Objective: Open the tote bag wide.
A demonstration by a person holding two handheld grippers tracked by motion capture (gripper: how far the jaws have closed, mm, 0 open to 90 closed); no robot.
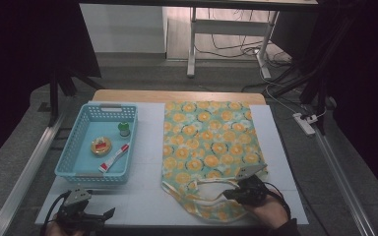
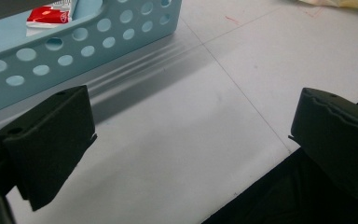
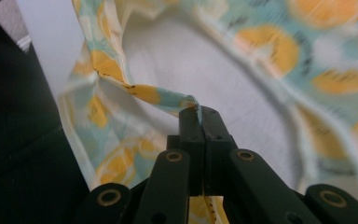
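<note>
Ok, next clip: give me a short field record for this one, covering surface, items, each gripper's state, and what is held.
surface: white table
bag: orange-print fabric bag, lying flat
basket: blue basket holding small items, left of the bag
right gripper: right gripper, shut on the bag's handle strap
left gripper: left gripper, open, nothing between its jaws, beside the basket

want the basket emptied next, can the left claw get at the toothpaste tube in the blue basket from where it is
Probably yes. The left claw is open and holds nothing, just in front of the blue basket. The basket is open-topped and the toothpaste tube lies near its front wall, so the claw must lift over that wall.
</note>
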